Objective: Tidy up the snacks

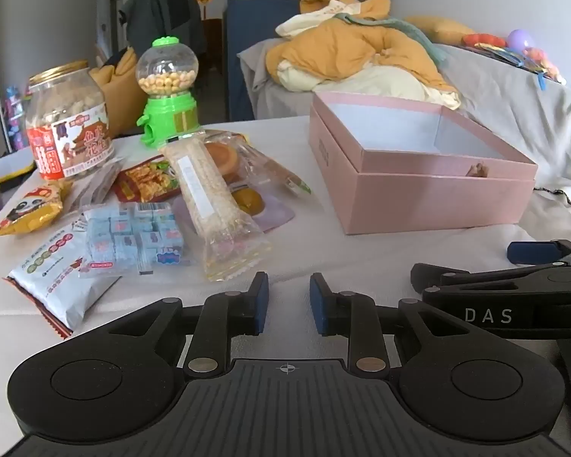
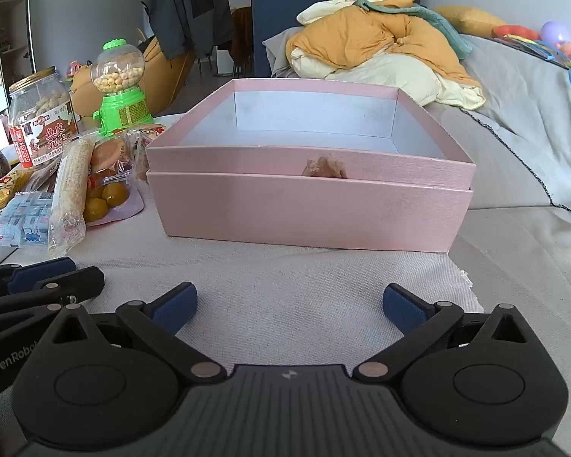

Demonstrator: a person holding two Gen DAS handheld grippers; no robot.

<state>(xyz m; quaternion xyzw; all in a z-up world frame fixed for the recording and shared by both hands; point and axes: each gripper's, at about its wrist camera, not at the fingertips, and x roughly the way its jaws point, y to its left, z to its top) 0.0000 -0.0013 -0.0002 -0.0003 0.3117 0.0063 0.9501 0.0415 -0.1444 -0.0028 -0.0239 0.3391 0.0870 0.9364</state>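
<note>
A heap of snacks lies on the white cloth at the left: a long rice-cracker packet (image 1: 209,194), a bag of blue cubes (image 1: 133,236), a white pouch (image 1: 53,274), a yellow panda packet (image 1: 30,205) and a red packet (image 1: 148,182). The pink box (image 1: 437,194) stands open to their right, nothing showing inside it (image 2: 308,209). My left gripper (image 1: 289,297) hovers just short of the rice-cracker packet, shut to a narrow gap with nothing in it. In front of the box my right gripper (image 2: 289,304) stands wide open and holds nothing.
A peanut jar (image 1: 66,122) and a green candy dispenser (image 1: 167,91) stand behind the heap. A small brown tassel (image 2: 323,167) hangs on the box's near wall. A sofa with piled orange bedding (image 2: 380,38) lies behind the table. Bare cloth stretches between the grippers and the box.
</note>
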